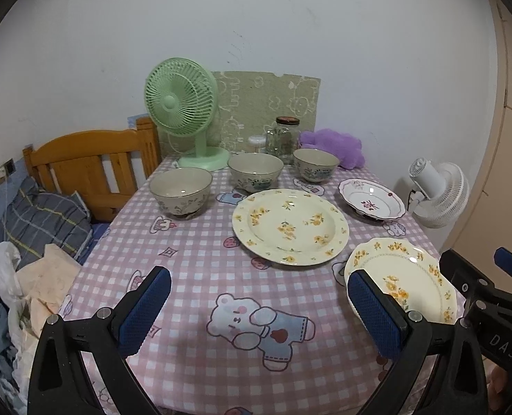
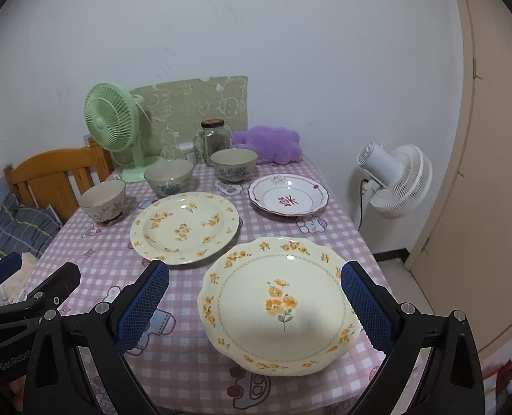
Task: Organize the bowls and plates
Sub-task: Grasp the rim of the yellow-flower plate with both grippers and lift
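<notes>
Three patterned bowls stand in a row at the back of the table: left [image 1: 181,190] [image 2: 102,201], middle [image 1: 255,171] [image 2: 168,176], right [image 1: 316,165] [image 2: 234,165]. A large round yellow-flower plate [image 1: 290,226] [image 2: 184,227] lies mid-table. A scalloped yellow-flower plate [image 1: 402,278] [image 2: 279,302] lies at the front right. A white plate with red trim [image 1: 371,199] [image 2: 288,194] lies at the back right. My left gripper [image 1: 258,311] is open and empty above the front of the table. My right gripper [image 2: 254,306] is open, with its fingers on either side of the scalloped plate.
A green fan [image 1: 183,103], a glass jar [image 1: 283,138], a small white container [image 1: 257,143] and a purple plush [image 1: 335,145] stand along the back wall. A white fan [image 2: 394,181] stands off the table's right edge. A wooden bed [image 1: 90,169] with bedding is at the left.
</notes>
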`<state>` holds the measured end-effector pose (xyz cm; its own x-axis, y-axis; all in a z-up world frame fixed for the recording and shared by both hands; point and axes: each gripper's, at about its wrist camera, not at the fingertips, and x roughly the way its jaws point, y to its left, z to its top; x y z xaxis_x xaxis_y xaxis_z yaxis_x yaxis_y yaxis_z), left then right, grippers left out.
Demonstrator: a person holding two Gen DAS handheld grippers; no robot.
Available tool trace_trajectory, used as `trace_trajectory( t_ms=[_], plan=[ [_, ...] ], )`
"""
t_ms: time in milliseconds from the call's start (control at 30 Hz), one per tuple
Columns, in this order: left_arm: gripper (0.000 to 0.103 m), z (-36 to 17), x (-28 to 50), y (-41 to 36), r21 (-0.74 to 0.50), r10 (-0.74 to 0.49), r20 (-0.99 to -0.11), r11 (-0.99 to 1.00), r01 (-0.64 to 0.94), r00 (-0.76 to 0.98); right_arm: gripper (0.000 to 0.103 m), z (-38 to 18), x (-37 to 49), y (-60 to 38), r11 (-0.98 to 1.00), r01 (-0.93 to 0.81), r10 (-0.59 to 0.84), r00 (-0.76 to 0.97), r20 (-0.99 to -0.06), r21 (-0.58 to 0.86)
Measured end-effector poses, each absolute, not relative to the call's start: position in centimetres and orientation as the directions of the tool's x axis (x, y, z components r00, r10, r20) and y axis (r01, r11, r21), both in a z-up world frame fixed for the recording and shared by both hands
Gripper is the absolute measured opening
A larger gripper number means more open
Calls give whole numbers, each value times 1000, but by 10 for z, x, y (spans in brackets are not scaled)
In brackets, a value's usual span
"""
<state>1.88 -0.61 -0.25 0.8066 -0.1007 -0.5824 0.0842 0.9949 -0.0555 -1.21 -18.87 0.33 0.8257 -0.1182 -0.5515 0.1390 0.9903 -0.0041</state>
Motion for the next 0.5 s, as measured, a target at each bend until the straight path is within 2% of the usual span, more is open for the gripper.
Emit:
trace_trajectory(
  t_ms=[267,500],
  plan=[
    [103,-8,48,-17,-95,-162,-635,987,133,755,101,0,3,-198,981,195,-161,785,-598,-8],
    [101,-23,66,-46,-83,-161,-670,986,142,724,101,-13,23,-224,978,207,-164,757,-632,-7]
  ],
)
